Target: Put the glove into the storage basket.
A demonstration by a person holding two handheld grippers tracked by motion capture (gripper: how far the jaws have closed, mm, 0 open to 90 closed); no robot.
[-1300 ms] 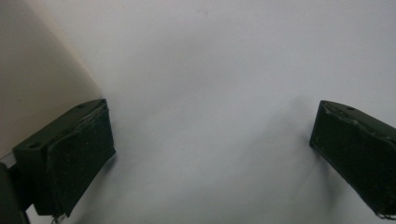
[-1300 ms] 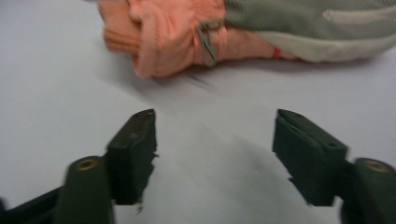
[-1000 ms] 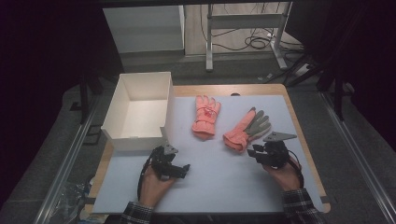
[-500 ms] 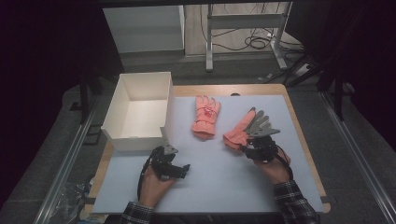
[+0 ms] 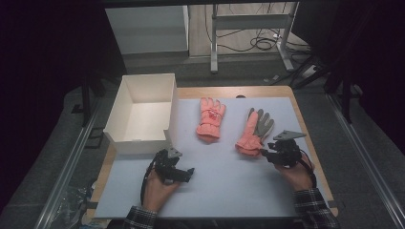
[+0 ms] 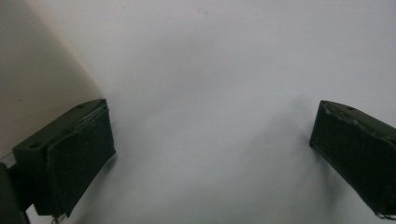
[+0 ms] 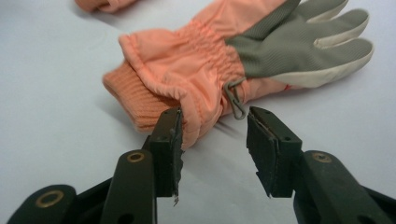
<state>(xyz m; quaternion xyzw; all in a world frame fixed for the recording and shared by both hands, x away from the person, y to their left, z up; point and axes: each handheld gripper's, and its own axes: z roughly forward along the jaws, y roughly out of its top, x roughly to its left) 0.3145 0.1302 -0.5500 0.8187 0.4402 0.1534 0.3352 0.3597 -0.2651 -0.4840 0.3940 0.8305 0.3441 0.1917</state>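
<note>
Two salmon-pink gloves lie on the pale mat (image 5: 229,186). The left glove (image 5: 211,118) (image 7: 100,4) lies back up. The right glove (image 5: 253,131) (image 7: 210,70) shows its grey palm. My right gripper (image 5: 265,152) (image 7: 214,135) sits at that glove's knitted cuff; its jaws have just been opening, and the cuff's edge reaches between them beside the left jaw without being pinched. My left gripper (image 5: 179,168) (image 6: 212,140) rests open on the mat beside the white box (image 5: 138,145) (image 6: 32,70), with nothing between its jaws.
The open white box stands at the mat's left rear corner, its front wall close to the left gripper. A small metal clip (image 7: 235,103) hangs from the right glove's wrist. The wooden table's edge (image 5: 310,138) runs just right of the right hand.
The right gripper went left toward the glove's cuff, then drew back to the right. The gloves and the left gripper have stayed where they were.
</note>
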